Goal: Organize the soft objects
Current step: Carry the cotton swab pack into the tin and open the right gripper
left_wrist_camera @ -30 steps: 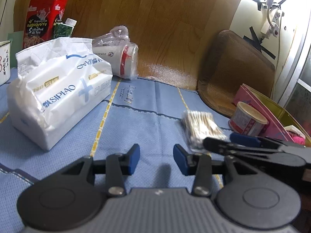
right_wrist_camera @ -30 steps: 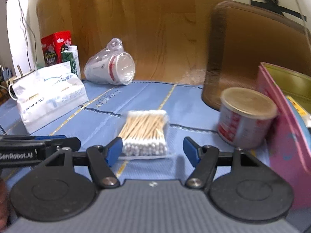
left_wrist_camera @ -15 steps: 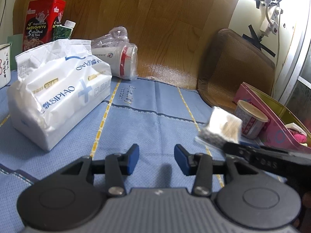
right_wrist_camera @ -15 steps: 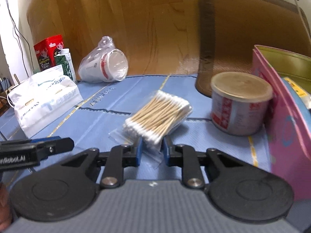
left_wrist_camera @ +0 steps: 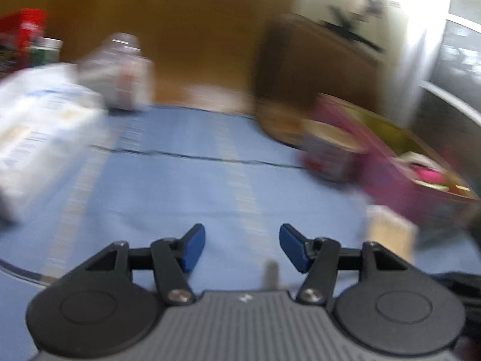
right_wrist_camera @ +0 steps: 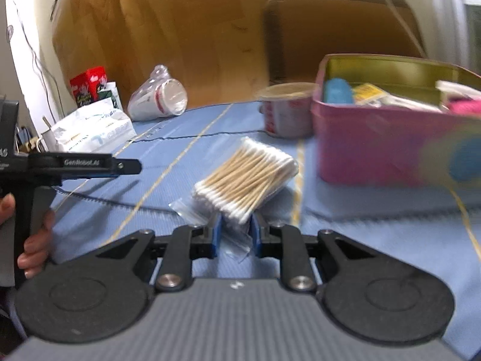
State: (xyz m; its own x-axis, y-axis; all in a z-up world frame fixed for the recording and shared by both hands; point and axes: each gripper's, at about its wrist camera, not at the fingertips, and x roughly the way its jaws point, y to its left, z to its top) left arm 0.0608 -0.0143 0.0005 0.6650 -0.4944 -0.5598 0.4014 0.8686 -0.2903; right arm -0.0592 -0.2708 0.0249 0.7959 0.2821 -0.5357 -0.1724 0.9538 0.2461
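Observation:
My right gripper (right_wrist_camera: 236, 234) is shut on a clear bag of cotton swabs (right_wrist_camera: 245, 177) and holds it above the blue cloth (right_wrist_camera: 186, 177), left of the pink tin box (right_wrist_camera: 375, 147). The box holds several small items. In the blurred left wrist view the bag (left_wrist_camera: 390, 234) shows at the right, near the pink box (left_wrist_camera: 399, 180). My left gripper (left_wrist_camera: 242, 248) is open and empty over the cloth (left_wrist_camera: 195, 180); it also shows at the left of the right wrist view (right_wrist_camera: 132, 165). A white tissue pack (right_wrist_camera: 93, 132) lies far left.
A round paper tub (right_wrist_camera: 285, 111) stands next to the pink box. A bagged stack of cups (right_wrist_camera: 159, 99) lies at the back by the wooden wall. A red carton (right_wrist_camera: 88, 85) and a green one stand far left. A brown chair back (right_wrist_camera: 339, 33) is behind.
My right gripper closed on the swab bag, lifted it and carried it right toward the pink box. The left gripper swung right, and its view is now blurred.

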